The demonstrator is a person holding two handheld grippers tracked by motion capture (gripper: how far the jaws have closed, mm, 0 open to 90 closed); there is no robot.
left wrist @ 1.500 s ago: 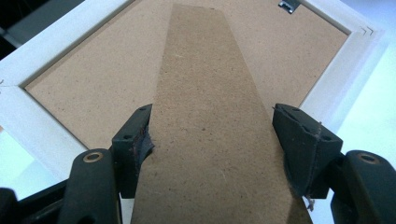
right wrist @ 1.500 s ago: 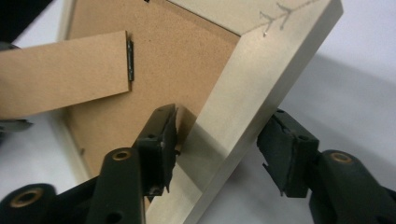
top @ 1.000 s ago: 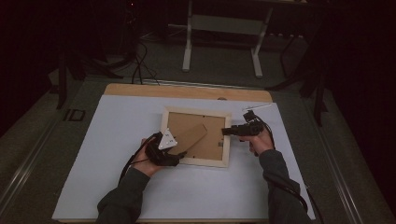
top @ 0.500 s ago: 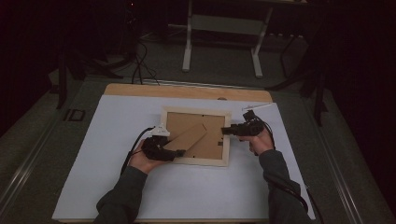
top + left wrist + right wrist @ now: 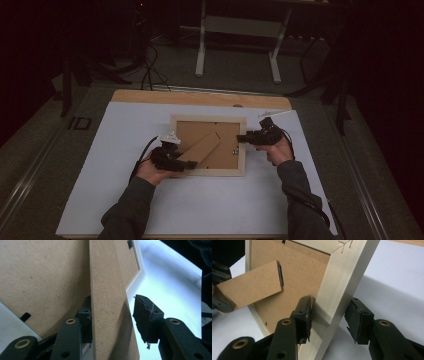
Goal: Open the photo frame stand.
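High view: a picture frame (image 5: pixel 208 145) lies face down at the centre of the white-covered table (image 5: pixel 125 130), its brown backing and easel stand (image 5: pixel 202 149) upward. The left hand-held gripper (image 5: pixel 189 164) reaches the stand's lower end from the frame's lower left corner; the right hand-held gripper (image 5: pixel 245 138) sits at the frame's right rail.

Left gripper view: the stand (image 5: pixel 110 315) rises up the middle of the picture between the jaws, which have just been closing. One pad (image 5: pixel 86 320) touches the stand's left edge; the other (image 5: pixel 146 317) stands clear at right.

Right gripper view: the pale wooden rail (image 5: pixel 337 297) runs diagonally between the jaws. The left pad (image 5: pixel 305 317) touches it; the right pad (image 5: pixel 355 320) stands just off, so the jaws are apart. The stand (image 5: pixel 249 287) shows at upper left.
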